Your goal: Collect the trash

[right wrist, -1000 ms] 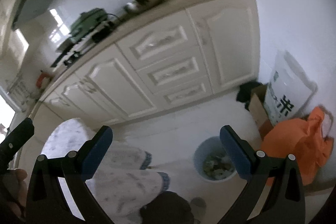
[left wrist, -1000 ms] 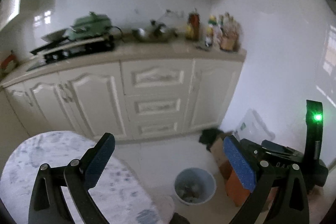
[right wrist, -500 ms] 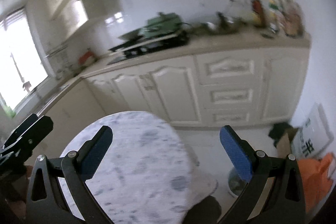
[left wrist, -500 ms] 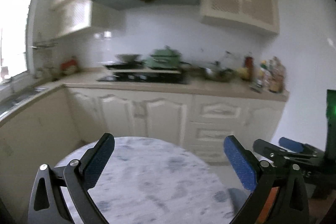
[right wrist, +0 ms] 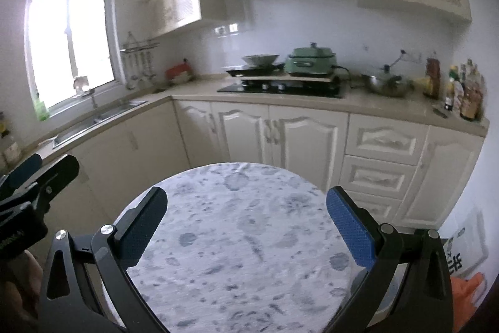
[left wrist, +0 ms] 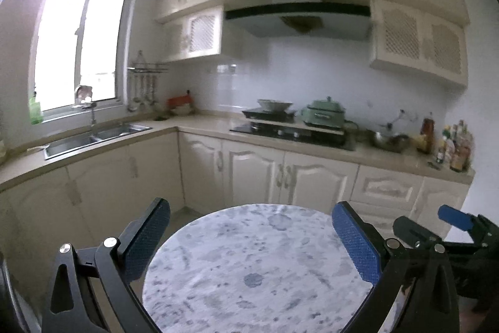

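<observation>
The left tool (left wrist: 249,242) is spread wide, its blue-padded fingers (left wrist: 354,242) holding nothing, and between them lies the round marble-patterned counter (left wrist: 249,264), grey blotches on white. No trash shows on the part of that surface in view. Off to this tool's right, at the same height, the right tool (left wrist: 449,227) juts in from the frame edge, seen side-on.

From the right wrist view, the right tool (right wrist: 246,227) also stands wide apart and empty, its pads (right wrist: 351,230) framing the same round counter (right wrist: 243,223). To its left the left tool (right wrist: 34,173) reaches in, and a hand (right wrist: 18,286) shows dimly below it at the frame's lower left corner. Low on the right tool's right side, an orange bag (right wrist: 467,289) peeks out beside a white sack with black printed characters (right wrist: 464,252); both sit on the floor near the wall.

Beyond both tools runs a cream kitchen worktop (right wrist: 374,102) over panelled cabinets. Ahead of the tools on it sit a green lidded cooker (right wrist: 312,61), a bowl (right wrist: 260,60) on a black hob, a steel pot (right wrist: 386,83), and a cluster of bottles (right wrist: 461,95) at the far right end. To the far left is a steel sink (left wrist: 90,136) under a bright window (left wrist: 78,49), and a range hood (left wrist: 296,17) hangs above the hob.
</observation>
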Demonstrator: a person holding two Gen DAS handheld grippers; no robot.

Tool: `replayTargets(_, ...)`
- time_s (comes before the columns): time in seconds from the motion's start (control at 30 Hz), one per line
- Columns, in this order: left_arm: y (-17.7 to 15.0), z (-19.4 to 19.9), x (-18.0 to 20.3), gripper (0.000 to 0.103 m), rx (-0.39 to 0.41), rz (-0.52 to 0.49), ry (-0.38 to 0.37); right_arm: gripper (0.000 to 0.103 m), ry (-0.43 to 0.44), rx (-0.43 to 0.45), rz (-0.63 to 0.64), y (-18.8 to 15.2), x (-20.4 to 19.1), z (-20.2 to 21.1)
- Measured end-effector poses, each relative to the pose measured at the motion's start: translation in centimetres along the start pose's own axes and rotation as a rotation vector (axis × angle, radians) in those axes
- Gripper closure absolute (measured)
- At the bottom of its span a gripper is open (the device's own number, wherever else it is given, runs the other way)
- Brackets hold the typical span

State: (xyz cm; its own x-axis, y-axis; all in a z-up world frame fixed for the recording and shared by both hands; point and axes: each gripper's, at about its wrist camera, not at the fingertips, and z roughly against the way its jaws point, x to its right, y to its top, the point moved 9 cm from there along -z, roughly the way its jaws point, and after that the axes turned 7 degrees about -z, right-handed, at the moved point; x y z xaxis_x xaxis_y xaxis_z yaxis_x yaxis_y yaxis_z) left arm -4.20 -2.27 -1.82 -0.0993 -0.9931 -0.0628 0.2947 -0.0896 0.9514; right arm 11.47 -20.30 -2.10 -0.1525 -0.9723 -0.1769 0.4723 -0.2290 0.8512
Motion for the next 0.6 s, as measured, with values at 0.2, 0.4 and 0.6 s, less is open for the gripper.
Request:
replayTargets(0.2,-1.1,2.3,1.0,0.001,-0.01,0.019,0.019,0.0,0.025,-0.004,0.022,-1.5,-2.0,0.5)
replayTargets(0.4,-1.4,3.4,0.4,0.001,0.019,0.023,0.022,0.0,0.011,0.015,0.027,-2.6,-2.4,1.5)
replayTargets(0.6,-3.7,3.9,0.7,0.001,0.024,0.016,0.0,0.0,-0.008,0.028,0.033,-4.3,-2.5,2.5)
